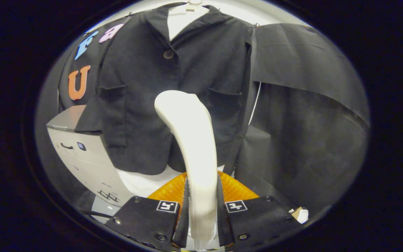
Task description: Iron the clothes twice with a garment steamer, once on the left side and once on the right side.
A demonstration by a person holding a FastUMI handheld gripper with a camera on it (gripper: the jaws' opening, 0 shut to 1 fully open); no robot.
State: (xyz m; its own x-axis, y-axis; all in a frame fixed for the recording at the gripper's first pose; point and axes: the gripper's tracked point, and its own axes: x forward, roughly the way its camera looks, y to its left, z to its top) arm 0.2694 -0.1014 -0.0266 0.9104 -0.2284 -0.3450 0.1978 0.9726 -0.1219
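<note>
Gripper [201,206]: jaws clamped on the white garment steamer [191,140], both fingers pressing its handle. Steamer head rises ahead of the fingers, before the hanging black jacket [145,87], near its centre front.

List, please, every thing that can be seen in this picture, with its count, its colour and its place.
jacket: one, black, hanging on the booth wall beyond the fingers, buttoned, with two chest pockets.
white garment: one, white, under the jacket, showing at the collar and below the hem.
garment steamer: one, cream white, its handle between the fingers, its head rising in front of the jacket.
box: one, pale grey, left of the jacket, partly behind its sleeve.
black cloth: one, black, right of the jacket, covering the wall.
gripper: one, both fingers pressed on the steamer's handle.
</note>
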